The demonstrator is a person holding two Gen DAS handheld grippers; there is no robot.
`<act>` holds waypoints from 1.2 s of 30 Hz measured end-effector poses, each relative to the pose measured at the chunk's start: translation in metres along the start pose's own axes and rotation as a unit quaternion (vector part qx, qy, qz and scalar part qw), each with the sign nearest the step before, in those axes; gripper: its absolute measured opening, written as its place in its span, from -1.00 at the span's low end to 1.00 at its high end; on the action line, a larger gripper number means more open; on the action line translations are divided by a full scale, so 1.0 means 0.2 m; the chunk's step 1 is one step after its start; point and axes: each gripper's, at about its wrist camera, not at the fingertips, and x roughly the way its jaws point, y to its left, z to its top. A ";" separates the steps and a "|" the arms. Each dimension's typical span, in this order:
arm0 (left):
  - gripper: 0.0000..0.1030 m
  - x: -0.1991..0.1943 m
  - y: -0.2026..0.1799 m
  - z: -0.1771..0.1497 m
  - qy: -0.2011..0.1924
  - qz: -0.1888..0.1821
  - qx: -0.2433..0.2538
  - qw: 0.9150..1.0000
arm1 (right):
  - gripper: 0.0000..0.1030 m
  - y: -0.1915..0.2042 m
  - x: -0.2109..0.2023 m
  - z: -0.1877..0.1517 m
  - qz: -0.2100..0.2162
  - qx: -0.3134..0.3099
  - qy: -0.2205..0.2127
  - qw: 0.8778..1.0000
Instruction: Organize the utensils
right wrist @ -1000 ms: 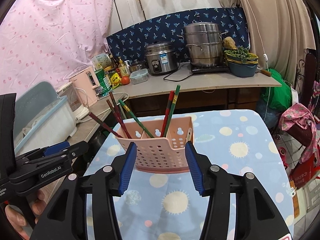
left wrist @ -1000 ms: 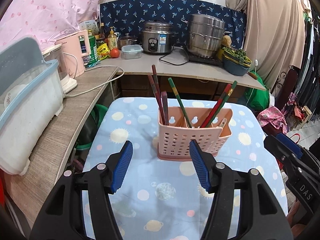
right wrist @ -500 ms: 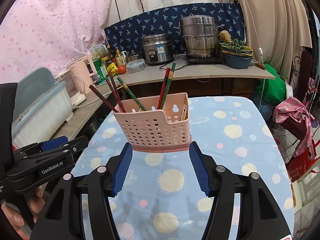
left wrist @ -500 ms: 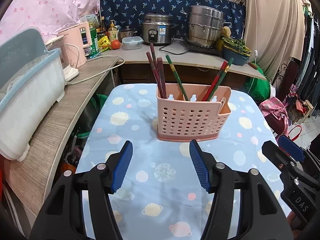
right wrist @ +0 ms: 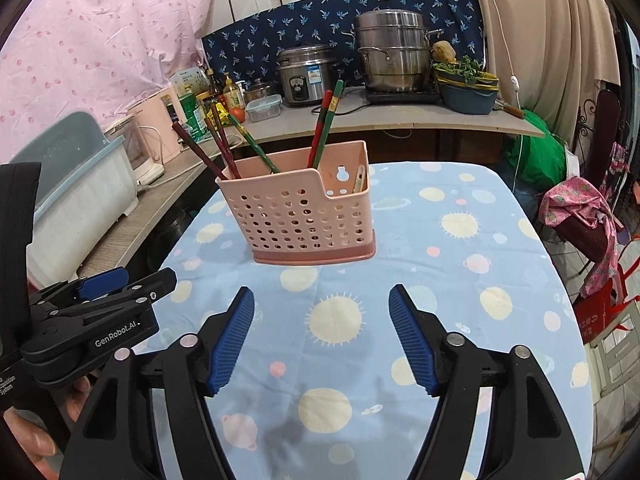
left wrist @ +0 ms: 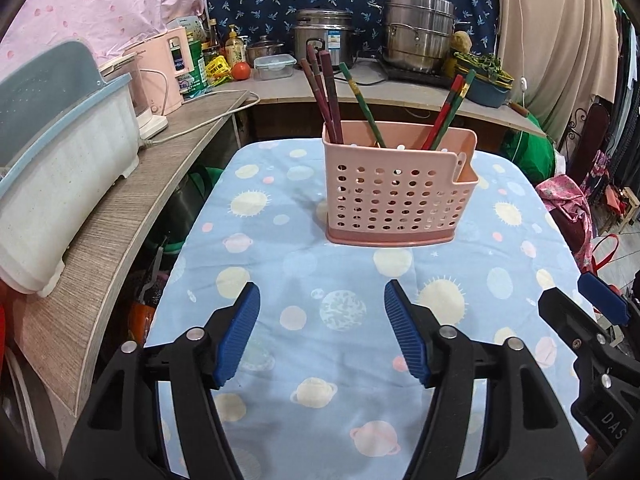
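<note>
On the planet-print tablecloth, the left gripper is held spread and empty, the pink perforated utensil caddy with its chopsticks is stood ahead, and the right gripper is likewise kept spread, grasping nothing

Both wrist cameras look forward and slightly down along their own 2 fingers, over the blue planet-print tablecloth. Each faces the pink perforated plastic utensil basket from near, the left view from its left front, the right view from its right front. They share basket, cloth and grey rear counter.
</note>
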 end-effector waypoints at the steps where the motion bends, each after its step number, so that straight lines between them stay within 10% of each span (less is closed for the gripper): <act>1: 0.25 0.00 0.00 -0.01 -0.001 0.003 0.001 1.000 | 0.36 0.00 0.00 -0.01 -0.002 -0.001 0.002 1.000; 36: 0.83 0.10 -0.03 -0.01 -0.011 0.048 0.015 0.999 | 0.87 0.00 0.14 -0.01 -0.040 0.000 0.006 0.999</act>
